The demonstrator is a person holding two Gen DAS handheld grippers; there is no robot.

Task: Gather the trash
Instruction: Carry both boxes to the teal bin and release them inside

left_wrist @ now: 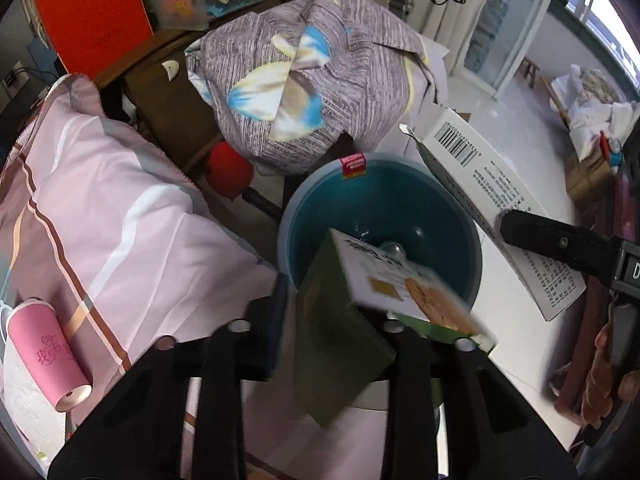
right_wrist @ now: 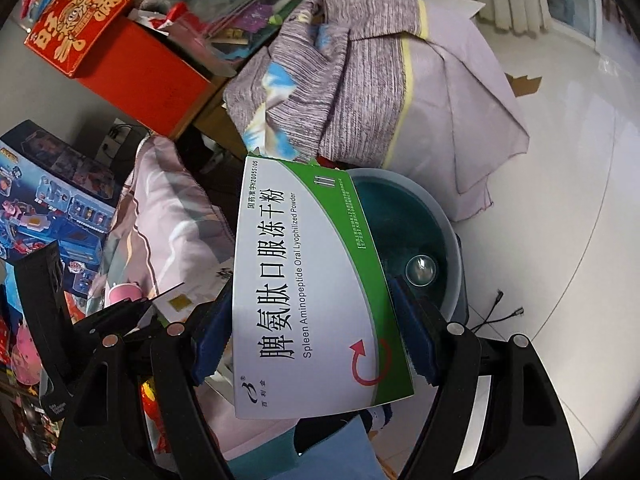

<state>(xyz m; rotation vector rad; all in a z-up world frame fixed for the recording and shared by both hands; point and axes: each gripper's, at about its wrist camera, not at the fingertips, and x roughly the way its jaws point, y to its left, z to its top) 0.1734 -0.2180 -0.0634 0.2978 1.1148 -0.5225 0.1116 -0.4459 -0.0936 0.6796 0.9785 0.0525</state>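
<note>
- The blue bin's (left_wrist: 288, 236) mouth lay open above, its far half unblocked.
- A green-sided box (left_wrist: 340, 356) tilted over the bin's near rim, covering that side.
- The white medicine box (right_wrist: 316, 292) hung over the right rim.
- A cloth-wrapped bundle (left_wrist: 304, 76) crowded the far rim; bedding (left_wrist: 120, 216) pressed close on the left.
- Bare white floor (right_wrist: 560, 208) lay free to the right.

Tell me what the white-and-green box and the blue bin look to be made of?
The box: thin printed cardboard, slightly glossy, with crisp folded edges. The bin: smooth moulded plastic by its look, teal inside with a paler rim and soft sheen.
</note>
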